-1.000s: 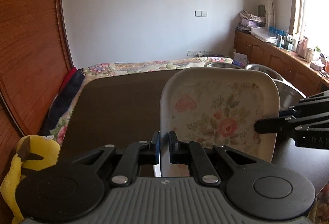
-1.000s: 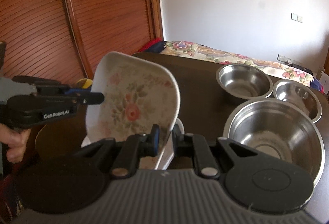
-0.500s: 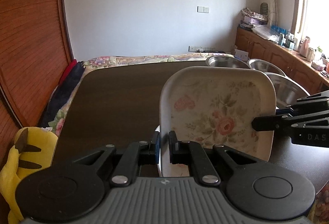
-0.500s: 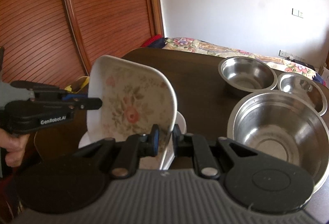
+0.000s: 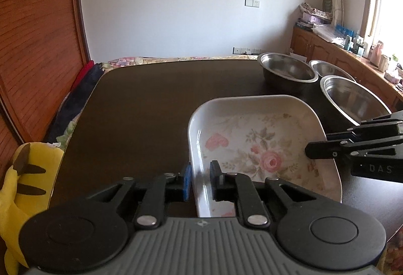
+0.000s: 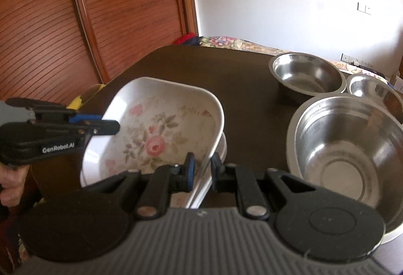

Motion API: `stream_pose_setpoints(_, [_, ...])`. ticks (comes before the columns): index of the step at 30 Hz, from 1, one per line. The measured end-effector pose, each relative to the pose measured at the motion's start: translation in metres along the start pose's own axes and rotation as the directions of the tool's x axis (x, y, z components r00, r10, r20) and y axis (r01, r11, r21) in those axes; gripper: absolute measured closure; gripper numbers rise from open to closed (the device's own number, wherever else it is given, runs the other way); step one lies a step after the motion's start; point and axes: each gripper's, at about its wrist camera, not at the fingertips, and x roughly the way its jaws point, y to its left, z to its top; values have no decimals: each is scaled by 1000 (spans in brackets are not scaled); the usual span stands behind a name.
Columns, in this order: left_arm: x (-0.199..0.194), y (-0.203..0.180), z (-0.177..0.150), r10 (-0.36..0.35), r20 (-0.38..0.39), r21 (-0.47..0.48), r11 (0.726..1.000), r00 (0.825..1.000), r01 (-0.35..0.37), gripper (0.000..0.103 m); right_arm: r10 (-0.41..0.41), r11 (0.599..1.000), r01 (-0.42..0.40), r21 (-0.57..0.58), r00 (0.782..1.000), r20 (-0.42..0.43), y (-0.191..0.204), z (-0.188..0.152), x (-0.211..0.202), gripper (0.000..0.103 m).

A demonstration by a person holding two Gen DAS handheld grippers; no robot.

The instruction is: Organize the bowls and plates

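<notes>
Left wrist view shows me the change: the floral square plate [image 5: 262, 149], which half a second ago stood nearly upright, now lies almost flat, and my left gripper [image 5: 201, 179] has gone from pinching its near rim to standing a little apart, rim loose in the gap. In the right wrist view my right gripper [image 6: 201, 169] has likewise spread, its fingers straddling the opposite edge without clamping. Under that edge I can see a second white plate [image 6: 221, 146], so I judge the floral plate is now stacked and released; the plates look done. Both grippers lie low and level at the plate's two sides, pointing toward each other across the dark table [image 5: 151, 103]. Three steel bowls [image 6: 347, 156] sit unstacked, just beside the plates.
</notes>
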Motion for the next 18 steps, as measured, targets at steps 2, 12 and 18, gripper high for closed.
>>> stream_pose_setpoints(2, [0, 0, -1, -3, 4, -2, 1000, 1000, 3, 75, -7, 1000, 7, -4, 1000, 5, 1, 0, 1, 88])
stream_pose_setpoints(12, [-20, 3, 4, -26, 106, -20, 999, 994, 28, 41, 7, 1000, -5, -20, 996, 90, -1, 0, -19, 86])
stream_pose_setpoints(18, [-44, -17, 9, -41, 222, 9, 999, 974, 40, 18, 9, 997, 7, -78, 980, 198, 2, -12, -63, 65])
